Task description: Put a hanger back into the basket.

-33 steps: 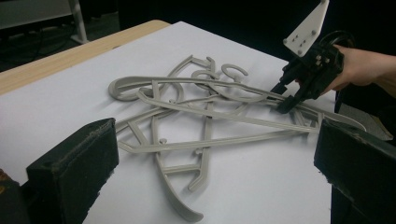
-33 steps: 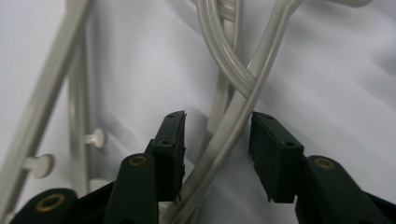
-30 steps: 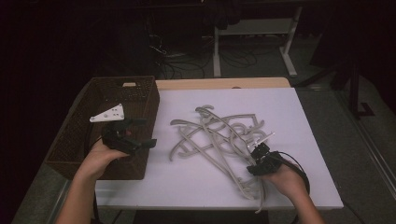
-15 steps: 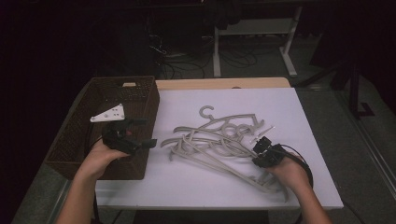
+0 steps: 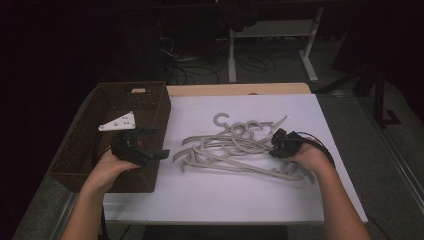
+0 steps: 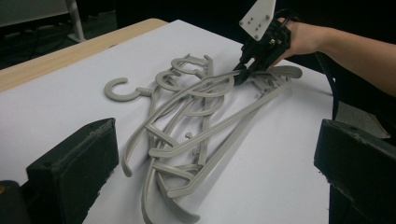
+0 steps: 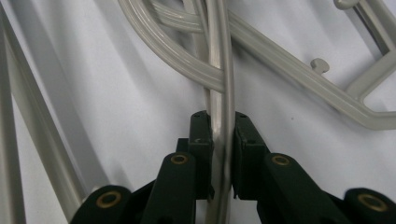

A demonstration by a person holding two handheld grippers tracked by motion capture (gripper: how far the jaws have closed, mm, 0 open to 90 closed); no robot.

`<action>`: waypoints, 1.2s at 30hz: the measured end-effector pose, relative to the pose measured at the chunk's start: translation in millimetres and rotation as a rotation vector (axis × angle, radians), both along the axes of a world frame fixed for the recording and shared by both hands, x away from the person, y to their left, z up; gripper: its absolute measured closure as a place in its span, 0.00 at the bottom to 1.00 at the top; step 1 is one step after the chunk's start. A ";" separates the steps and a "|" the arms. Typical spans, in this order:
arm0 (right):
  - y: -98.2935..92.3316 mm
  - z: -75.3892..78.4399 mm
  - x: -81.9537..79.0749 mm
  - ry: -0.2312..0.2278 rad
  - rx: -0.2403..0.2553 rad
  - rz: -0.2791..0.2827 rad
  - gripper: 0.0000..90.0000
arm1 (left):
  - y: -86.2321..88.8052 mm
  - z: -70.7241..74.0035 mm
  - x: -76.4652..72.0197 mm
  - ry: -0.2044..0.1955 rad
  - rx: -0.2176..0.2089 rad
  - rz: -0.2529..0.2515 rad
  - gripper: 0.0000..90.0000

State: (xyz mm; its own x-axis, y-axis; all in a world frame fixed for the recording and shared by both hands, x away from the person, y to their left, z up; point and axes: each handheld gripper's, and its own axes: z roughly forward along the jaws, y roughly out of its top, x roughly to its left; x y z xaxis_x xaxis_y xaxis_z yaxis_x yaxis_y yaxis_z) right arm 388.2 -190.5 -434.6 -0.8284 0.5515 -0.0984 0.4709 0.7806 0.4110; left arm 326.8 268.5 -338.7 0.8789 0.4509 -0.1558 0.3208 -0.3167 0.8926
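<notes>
Grey plastic hanger (image 7: 219, 84), clamped in the right gripper (image 7: 223, 154) at four o'clock of the pile (image 5: 235, 150), wants a slow, level pull toward the basket (image 5: 90, 150), left gripper (image 5: 150, 145) wide.

Black hand-held gripper (image 7: 219, 154), brass-coloured pivot rivets

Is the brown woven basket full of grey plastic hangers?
No, the brown woven basket holds no hangers; the grey plastic hangers lie tangled on the white table.
</notes>
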 end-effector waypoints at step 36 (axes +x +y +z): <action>-40.1 24.0 -76.9 -0.108 0.429 -0.245 0.42 | -130.5 -14.0 51.8 0.029 0.088 -0.114 0.00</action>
